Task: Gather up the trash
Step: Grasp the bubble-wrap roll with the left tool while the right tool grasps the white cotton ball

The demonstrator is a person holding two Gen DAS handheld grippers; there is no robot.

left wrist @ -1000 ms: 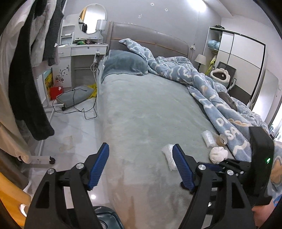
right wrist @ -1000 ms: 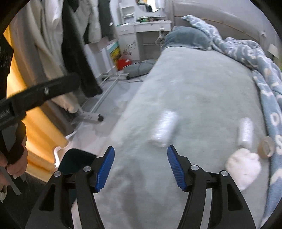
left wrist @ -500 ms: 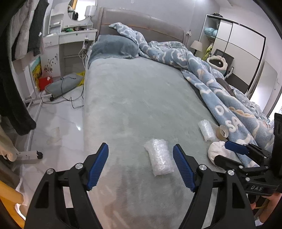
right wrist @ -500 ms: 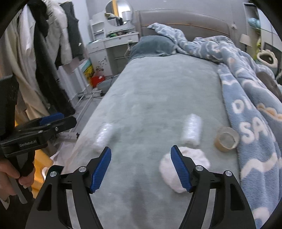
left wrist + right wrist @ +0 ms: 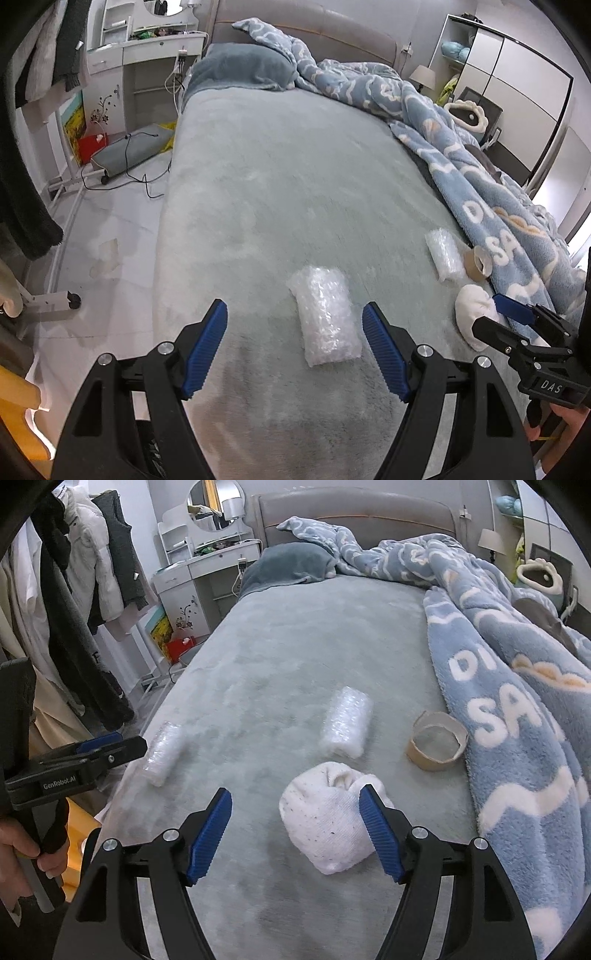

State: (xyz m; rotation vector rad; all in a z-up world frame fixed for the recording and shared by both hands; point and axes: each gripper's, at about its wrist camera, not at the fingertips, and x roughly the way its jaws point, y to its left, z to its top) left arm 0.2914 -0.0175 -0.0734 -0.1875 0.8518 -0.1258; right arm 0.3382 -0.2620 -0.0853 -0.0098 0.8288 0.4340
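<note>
The risk, I judge, is either pad snagging the plush bedspread point(image 5: 280, 192) with the soft trash. Left gripper point(image 5: 294, 345) stands open, its jaws either side of a bubble-wrap roll point(image 5: 327, 317) (untouched). Right gripper point(image 5: 295, 830), jaws lately widening and still empty, frames the balled white sock point(image 5: 325, 830), nearest its right pad.

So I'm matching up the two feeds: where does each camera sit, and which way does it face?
Left wrist: on the left gripper, looking down along the bed at a bubble-wrap bundle; own fingers and the right gripper show.
Right wrist: on the right gripper, facing the white cloth wad; own fingers, left gripper, a hand show.
Shared: bundle, wad, cardboard ring, blanket.
</note>
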